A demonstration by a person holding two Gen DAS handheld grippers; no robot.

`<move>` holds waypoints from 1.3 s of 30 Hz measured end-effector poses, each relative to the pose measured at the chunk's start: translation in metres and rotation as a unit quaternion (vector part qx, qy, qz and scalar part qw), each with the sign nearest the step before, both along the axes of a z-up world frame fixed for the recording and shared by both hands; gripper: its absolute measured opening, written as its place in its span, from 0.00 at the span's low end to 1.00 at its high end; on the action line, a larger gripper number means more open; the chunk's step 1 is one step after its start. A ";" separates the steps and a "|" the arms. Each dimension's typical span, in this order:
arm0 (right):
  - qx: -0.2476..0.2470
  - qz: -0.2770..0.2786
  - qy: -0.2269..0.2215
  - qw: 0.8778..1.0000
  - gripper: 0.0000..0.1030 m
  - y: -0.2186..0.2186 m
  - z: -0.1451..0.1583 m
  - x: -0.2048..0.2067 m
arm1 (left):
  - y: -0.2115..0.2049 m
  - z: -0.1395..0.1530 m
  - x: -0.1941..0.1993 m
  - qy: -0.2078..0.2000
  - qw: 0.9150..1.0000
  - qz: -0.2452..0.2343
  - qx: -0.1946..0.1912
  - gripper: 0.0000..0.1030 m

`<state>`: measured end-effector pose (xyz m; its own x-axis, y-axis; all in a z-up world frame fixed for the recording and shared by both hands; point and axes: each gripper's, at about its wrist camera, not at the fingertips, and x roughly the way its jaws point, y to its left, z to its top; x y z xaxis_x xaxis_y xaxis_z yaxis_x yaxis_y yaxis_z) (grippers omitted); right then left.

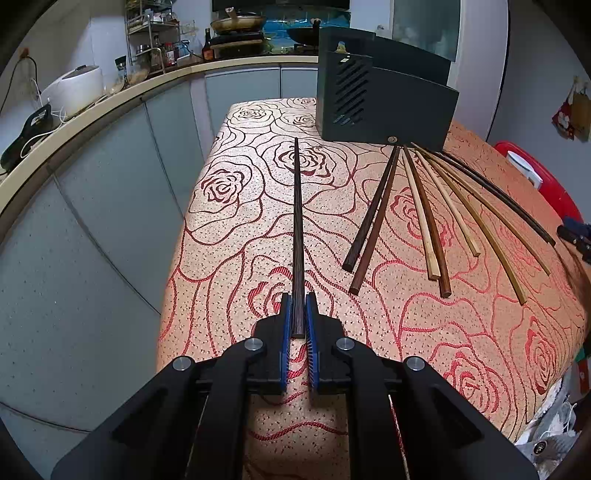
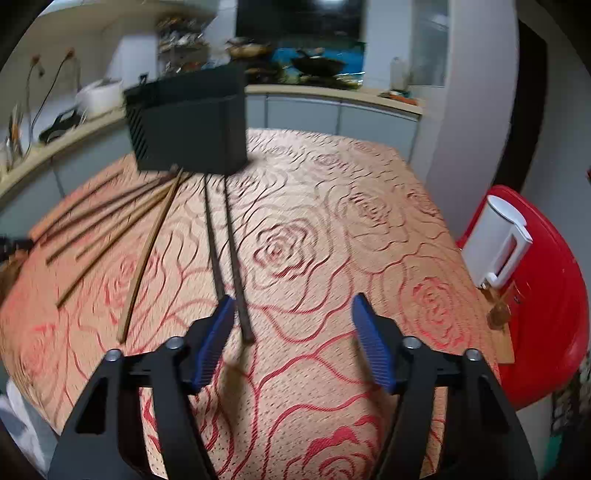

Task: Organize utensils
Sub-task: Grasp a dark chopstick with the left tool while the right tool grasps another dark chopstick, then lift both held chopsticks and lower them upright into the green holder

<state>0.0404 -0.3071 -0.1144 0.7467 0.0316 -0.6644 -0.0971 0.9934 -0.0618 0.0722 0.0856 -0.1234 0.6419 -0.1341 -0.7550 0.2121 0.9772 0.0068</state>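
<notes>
Chopsticks are the things I must put in order, and most of them lie in a fan (image 1: 436, 218) on the table, their far tips close to a dark holder box (image 1: 384, 99) that stands at the far side. I count light ones and dark ones in this fan, lying side by side. One dark chopstick (image 1: 298, 236) is apart from them, to the left, and my left gripper (image 1: 298, 314) is clamped on its near end; its blue pads press it from both sides, and the stick points away toward the box.

My right gripper (image 2: 293, 325) has its jaws apart. A thin dark chopstick (image 2: 236, 266) lies between them, close to the left pad (image 2: 214, 343), but I do not see the pads pressing it. A second thin dark one (image 2: 212, 236) lies just beside it. This view is blurred.

The table wears an orange cloth (image 1: 236, 221) with a pattern of red roses. Behind it a curved counter (image 1: 110, 99) with grey cabinet doors runs along the wall; a white rice cooker (image 1: 74, 88) and a rack with bottles (image 1: 155, 44) stand on it, and a pan (image 1: 238, 22) at the far end. To the right of the table is a red chair (image 2: 546, 295) with a white container (image 2: 496, 240) on it.
</notes>
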 end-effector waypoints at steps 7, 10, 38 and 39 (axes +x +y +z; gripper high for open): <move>-0.024 0.020 0.011 0.999 0.39 0.009 -0.010 0.000 | -0.001 0.001 -0.002 -0.001 1.000 0.000 0.003 0.07; -0.037 0.033 0.016 0.999 0.32 0.015 -0.014 0.000 | -0.001 0.000 -0.002 -0.002 1.000 0.000 0.006 0.07; 0.018 0.033 -0.064 0.997 0.08 0.011 0.059 -0.020 | -0.012 0.060 -0.029 -0.087 0.995 -0.019 0.034 0.07; 0.023 0.034 -0.073 0.997 0.08 0.011 0.067 -0.020 | -0.011 0.069 -0.030 -0.095 0.995 -0.018 0.033 0.07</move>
<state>0.0201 -0.2965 -0.0469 0.8302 0.1132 -0.5459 -0.1570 0.9870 -0.0340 0.0427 0.0743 -0.0548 0.7696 -0.1139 -0.6283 0.2357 0.9651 0.1137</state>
